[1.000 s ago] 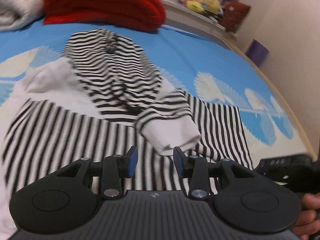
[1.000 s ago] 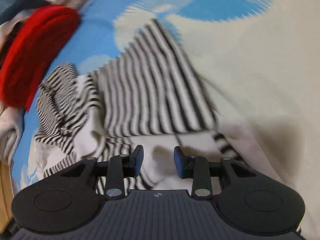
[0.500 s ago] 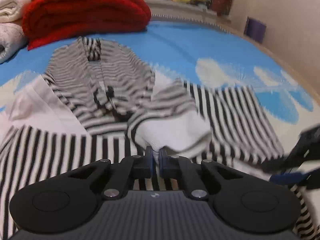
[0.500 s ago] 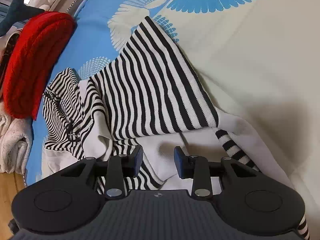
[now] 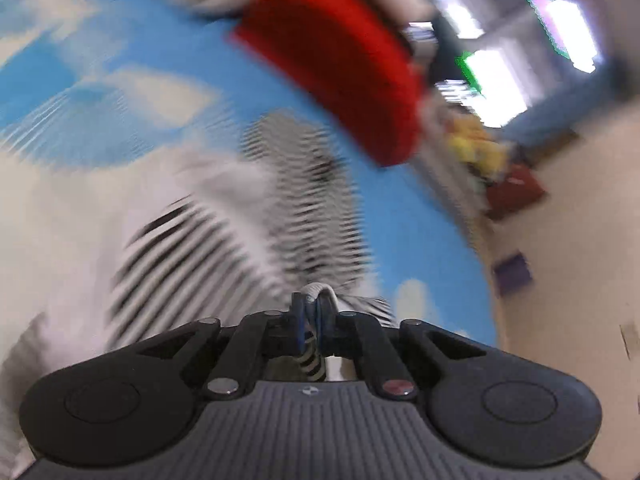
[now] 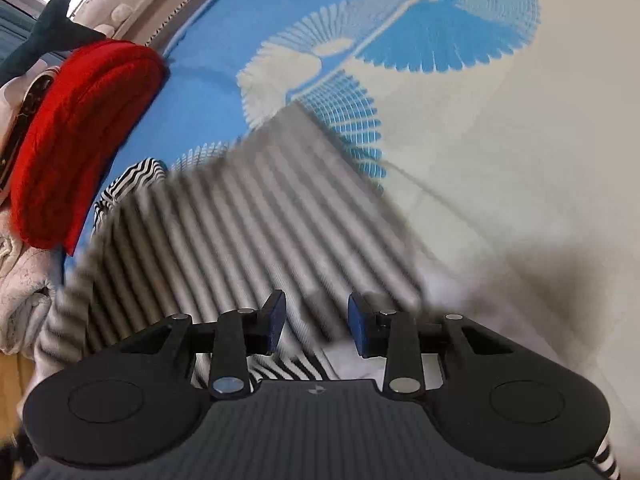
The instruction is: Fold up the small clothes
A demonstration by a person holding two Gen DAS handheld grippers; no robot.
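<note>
A small black-and-white striped top [image 5: 224, 248] with white panels lies on the blue and cream blanket [image 5: 132, 80]. My left gripper [image 5: 313, 320] is shut on the white cuff of its sleeve [image 5: 318, 294]; striped cloth hangs down between the pads. That view is heavily blurred and rolled. In the right wrist view the striped top [image 6: 248, 232] is smeared by motion across the middle. My right gripper [image 6: 316, 320] hangs open just above it, with nothing between its blue pads.
A folded red knit [image 6: 76, 140] sits at the far left of the blanket, beside pale folded clothes [image 6: 20, 276] and a dark plush shark [image 6: 52, 36]. In the left wrist view the red knit [image 5: 340, 64] lies beyond the top, near yellow toys [image 5: 476, 148].
My left gripper closed on the sleeve cuff, then swung sideways and rolled with it. The striped cloth has shifted under my right gripper, which rose slightly and stayed open.
</note>
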